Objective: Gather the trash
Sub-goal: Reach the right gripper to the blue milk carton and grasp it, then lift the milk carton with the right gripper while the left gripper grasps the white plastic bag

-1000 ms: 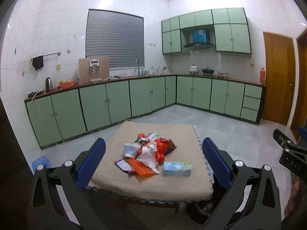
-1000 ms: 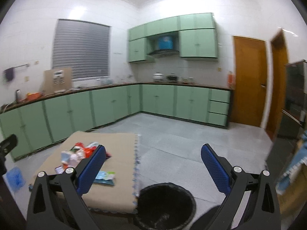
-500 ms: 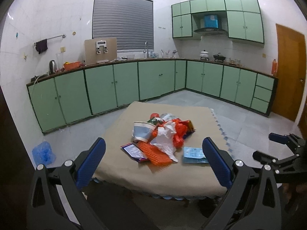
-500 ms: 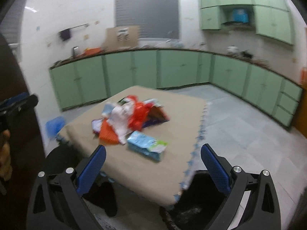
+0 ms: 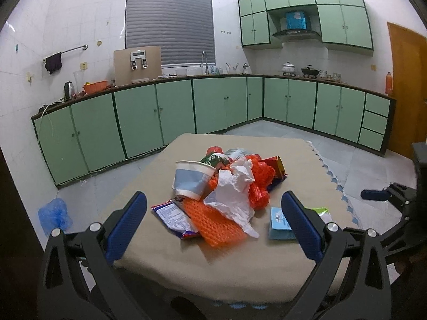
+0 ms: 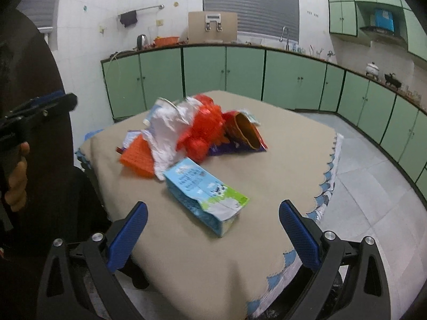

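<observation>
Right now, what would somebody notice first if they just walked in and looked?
Probably the messy heap in the middle of the beige cloth-covered table: a crumpled orange plastic bag, a white crumpled paper and a tipped blue-and-white paper cup. Apart from the heap, nearer the open right gripper, lies a squashed blue-and-green milk carton. Behind it all runs a long row of pale green kitchen cabinets.

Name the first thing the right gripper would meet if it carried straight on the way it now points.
Most likely the blue and green milk carton, lying on the table apart from the trash pile. The open right gripper frames it, though depth is uncertain.
</observation>
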Motion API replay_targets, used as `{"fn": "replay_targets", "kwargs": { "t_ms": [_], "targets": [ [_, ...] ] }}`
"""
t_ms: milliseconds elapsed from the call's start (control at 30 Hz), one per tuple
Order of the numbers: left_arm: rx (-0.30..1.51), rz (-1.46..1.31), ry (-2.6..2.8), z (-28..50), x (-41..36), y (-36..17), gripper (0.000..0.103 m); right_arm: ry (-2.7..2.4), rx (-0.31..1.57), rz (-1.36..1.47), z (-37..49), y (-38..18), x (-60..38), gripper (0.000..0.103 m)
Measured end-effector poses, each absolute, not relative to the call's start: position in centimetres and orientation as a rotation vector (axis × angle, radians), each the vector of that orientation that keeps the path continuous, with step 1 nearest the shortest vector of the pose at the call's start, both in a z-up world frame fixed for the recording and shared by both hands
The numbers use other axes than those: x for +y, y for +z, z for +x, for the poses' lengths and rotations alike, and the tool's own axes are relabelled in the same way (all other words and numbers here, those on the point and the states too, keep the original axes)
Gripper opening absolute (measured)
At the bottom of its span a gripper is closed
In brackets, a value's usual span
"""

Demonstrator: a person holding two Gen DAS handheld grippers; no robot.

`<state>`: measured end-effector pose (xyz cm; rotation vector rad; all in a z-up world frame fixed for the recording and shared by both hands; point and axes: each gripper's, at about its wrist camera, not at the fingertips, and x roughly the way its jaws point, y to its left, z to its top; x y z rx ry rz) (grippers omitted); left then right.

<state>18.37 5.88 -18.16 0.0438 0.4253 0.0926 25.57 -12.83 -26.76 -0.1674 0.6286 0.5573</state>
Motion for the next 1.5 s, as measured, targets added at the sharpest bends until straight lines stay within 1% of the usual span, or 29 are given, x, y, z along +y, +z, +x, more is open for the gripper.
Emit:
{"fn": "replay_targets", "kwargs": {
  "t_ms": [67,133,500,533,567,633,733,933,1200,1500],
  "targets": [
    [0.425,0.059,0.106,19.2,5.7,-18.4,0.098,0.548,0.659,-0.160,26.8,-27.9,-12.8,0.090],
    [0.438,0.063,0.106,20.2,5.6,-18.8,0.098,0.546,0.680,-0.144,27.5,-28.5,-12.6,0.088],
    [0.459,0.050,0.081,22.6,5.5,-19.8,0.098,0.608,0.757,-0.223,30.9,-31.5,-10.3,0.087],
    [0.459,0.050,0.082,22.6,5.6,-19.8,0.098,0.617,0.766,-0.221,31.1,-31.7,-10.1,0.084],
    [0.459,0.053,0.084,22.6,5.6,-19.8,0.098,0.625,0.777,-0.220,31.3,-31.9,-9.9,0.071],
    [0.465,0.057,0.086,22.7,5.7,-19.9,0.098,0.624,0.781,-0.203,31.0,-31.9,-10.0,0.066],
    [0.467,0.047,0.087,22.5,6.1,-20.1,0.098,0.623,0.780,-0.166,30.0,-31.4,-10.3,0.053],
    [0.468,0.034,0.085,21.9,6.5,-20.4,0.098,0.598,0.754,-0.149,27.5,-30.0,-10.7,0.052],
    [0.480,0.030,0.084,22.3,6.6,-21.6,0.098,0.486,0.692,-0.030,25.5,-27.2,-13.3,0.052],
    [0.523,0.057,0.092,27.7,6.1,-24.7,0.097,0.452,0.651,0.025,27.8,-25.7,-14.3,0.052]
  ]
}}
